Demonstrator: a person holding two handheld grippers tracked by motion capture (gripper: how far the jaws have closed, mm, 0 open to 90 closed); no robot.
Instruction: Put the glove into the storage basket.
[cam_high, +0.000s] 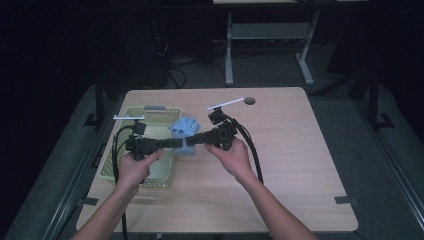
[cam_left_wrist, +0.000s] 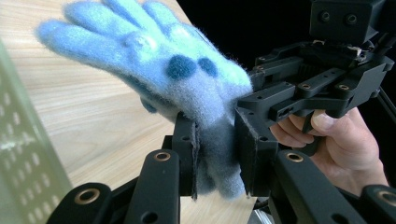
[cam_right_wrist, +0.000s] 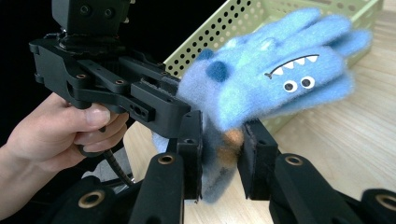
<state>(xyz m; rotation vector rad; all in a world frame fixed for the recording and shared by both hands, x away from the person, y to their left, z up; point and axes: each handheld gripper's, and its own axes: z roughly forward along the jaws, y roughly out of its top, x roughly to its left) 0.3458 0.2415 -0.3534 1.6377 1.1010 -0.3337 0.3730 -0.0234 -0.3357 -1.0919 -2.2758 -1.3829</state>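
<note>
Both hands level, left gripper (cam_high: 176, 143) and right gripper (cam_high: 191, 140) pinching glove (cam_high: 183, 127).

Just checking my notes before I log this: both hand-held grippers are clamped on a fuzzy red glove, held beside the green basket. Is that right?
Not quite: the glove is blue, not red, as the right gripper view shows, with its printed eyes and teeth. The rest stands: the left hand-held gripper and the right hand-held gripper both clamp it, beside the green basket.

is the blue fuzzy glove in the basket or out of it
Out: the blue glove hangs beside the green basket, gripped by both hand-held grippers.
</note>
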